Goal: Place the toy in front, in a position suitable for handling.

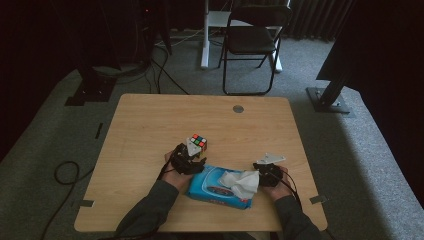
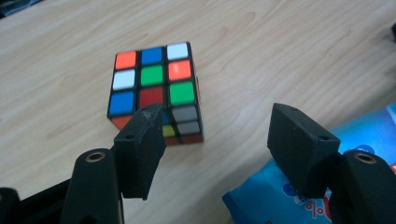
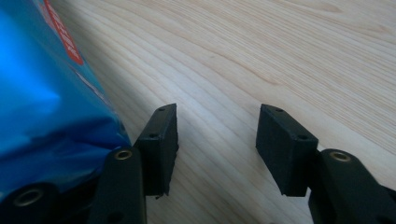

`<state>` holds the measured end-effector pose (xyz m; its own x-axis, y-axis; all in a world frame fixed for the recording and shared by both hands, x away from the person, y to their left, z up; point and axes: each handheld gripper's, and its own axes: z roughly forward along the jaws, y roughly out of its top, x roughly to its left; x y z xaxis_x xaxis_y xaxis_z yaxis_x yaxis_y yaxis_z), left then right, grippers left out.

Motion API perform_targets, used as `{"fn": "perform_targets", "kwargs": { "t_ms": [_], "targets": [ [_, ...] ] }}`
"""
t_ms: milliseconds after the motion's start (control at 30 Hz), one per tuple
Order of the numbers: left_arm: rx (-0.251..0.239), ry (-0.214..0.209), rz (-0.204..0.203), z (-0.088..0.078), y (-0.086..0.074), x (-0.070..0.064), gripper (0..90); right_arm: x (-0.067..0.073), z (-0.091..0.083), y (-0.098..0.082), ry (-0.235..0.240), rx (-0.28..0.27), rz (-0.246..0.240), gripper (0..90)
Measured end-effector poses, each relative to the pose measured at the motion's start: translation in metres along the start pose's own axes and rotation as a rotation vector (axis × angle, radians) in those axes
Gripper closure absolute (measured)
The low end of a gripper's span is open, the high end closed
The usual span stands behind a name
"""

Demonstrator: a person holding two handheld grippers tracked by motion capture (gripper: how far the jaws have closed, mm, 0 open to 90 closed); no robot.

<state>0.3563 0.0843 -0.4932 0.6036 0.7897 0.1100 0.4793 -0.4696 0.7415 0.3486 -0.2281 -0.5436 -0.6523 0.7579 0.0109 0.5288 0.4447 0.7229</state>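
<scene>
Resting on the wooden table (image 1: 150,120), a blue pack of wet wipes (image 1: 212,187) lies in the lower middle of the high view, between the two hands. A white wipe (image 1: 242,182) sticks out from its top, toward the right side of the pack. A colour cube (image 1: 198,142) stands just above the pack, a little left of the centre of the frame.

The left gripper (image 1: 189,159) is at the upper left corner of the pack, very near to the cube. In the left gripper view its jaws stand apart with nothing between them; the cube (image 2: 156,91) is in the upper middle of that frame, partly behind the left jaw, and I cannot tell if the jaw touches it. A corner of the blue pack (image 2: 280,191) is in the lower right there.

The right gripper (image 1: 264,170) is at the right end of the pack, beside the white wipe. In the right gripper view its jaws are also apart, with only bare wood (image 3: 280,56) between them, and the blue pack (image 3: 42,102) fills the left side, close against the left jaw.
</scene>
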Motion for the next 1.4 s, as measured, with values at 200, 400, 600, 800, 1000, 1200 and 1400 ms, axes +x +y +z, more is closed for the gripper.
{"fn": "perform_targets", "kwargs": {
  "t_ms": [200,400,600,800,1000,1200,1400],
  "targets": [
    [-0.029,-0.013,-0.066,-0.006,-0.007,0.012,31.5,0.000,0.001,0.001,-0.006,0.001,0.013,44.6],
    [-0.023,0.004,-0.096,-0.003,-0.009,0.028,30.1,-0.005,0.002,-0.002,-0.041,-0.002,0.026,32.3],
    [0.001,0.003,-0.150,0.011,-0.011,0.044,30.1,-0.011,0.003,-0.003,-0.052,-0.003,0.041,21.9],
    [-0.009,-0.009,-0.133,0.010,-0.009,0.044,30.1,-0.013,0.002,-0.004,-0.055,-0.003,0.044,22.9],
    [-0.038,-0.016,-0.119,0.002,-0.004,0.042,30.1,-0.014,0.000,-0.004,-0.055,0.003,0.043,27.6],
    [-0.057,-0.048,-0.115,-0.004,0.003,0.038,29.8,-0.015,-0.001,-0.005,-0.052,-0.003,0.042,27.5],
    [-0.091,-0.097,-0.088,-0.016,0.013,0.030,29.4,-0.015,-0.001,-0.006,-0.051,-0.009,0.041,27.4]
  ]
}}
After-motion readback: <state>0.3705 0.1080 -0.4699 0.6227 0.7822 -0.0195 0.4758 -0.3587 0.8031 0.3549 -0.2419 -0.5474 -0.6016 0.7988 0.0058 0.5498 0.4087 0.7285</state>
